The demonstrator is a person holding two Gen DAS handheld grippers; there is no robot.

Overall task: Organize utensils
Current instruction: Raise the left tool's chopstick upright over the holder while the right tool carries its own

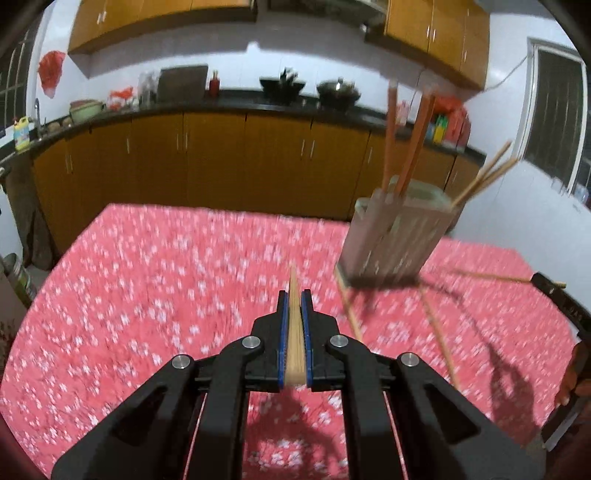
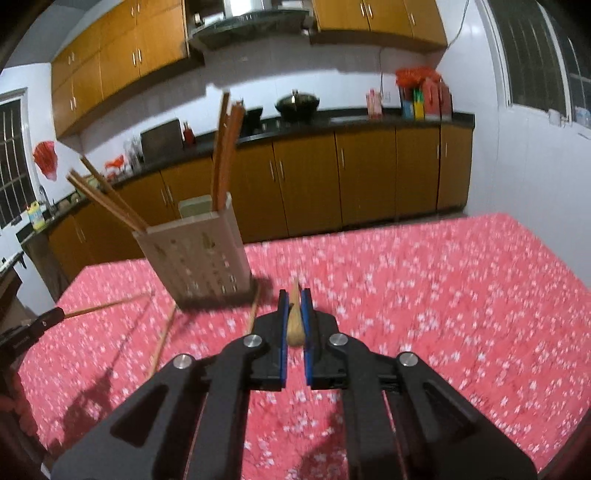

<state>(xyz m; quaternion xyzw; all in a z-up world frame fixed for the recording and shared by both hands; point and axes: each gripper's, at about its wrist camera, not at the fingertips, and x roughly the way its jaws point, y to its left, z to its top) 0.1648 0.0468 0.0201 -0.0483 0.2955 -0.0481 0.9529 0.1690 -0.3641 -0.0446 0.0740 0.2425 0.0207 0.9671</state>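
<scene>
This is a home kitchen. Along the far wall runs a dark counter (image 1: 258, 105) above orange-brown wooden base cabinets (image 1: 214, 162), and the same kind of wall cabinets (image 2: 122, 55) hang above it. On the counter stand two woks (image 1: 338, 92), a cutting board (image 1: 183, 83) leaning on the white tiled wall, and bottles (image 2: 424, 96) at the far right. A range hood (image 2: 247, 26) hangs over the stove place. At the far left there is a faucet (image 1: 37, 110) beside a yellow soap bottle (image 1: 21, 133). Near the camera stands a table with a red flowered cloth (image 1: 147, 295), and a holder (image 2: 199, 251) with chopsticks (image 2: 225, 147) stands on it.
</scene>
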